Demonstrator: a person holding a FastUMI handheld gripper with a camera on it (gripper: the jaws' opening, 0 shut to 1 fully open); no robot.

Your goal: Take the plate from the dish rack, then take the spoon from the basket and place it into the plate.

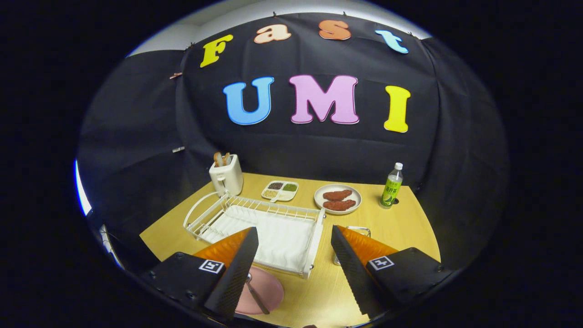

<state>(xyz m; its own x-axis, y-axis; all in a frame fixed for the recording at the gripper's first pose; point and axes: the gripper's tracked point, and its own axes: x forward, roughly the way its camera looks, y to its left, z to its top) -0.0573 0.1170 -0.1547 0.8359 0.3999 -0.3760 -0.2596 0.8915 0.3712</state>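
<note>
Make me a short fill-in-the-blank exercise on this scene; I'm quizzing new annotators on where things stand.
1. The spoon lies on the pink ____ near the gripper.
2. The gripper's jaws stand ____, with nothing between them.
3. The white dish rack holds ____ dishes.
4. The green bottle stands ____ beside the plate of patties.

Missing words: plate; open; no; upright

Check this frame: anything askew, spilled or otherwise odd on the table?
Nothing stands out. The spoon lies on the pink plate in front of the dish rack, beside the open gripper. The toaster, bottle, sauce dish and food plate sit upright, with no spills.
</note>
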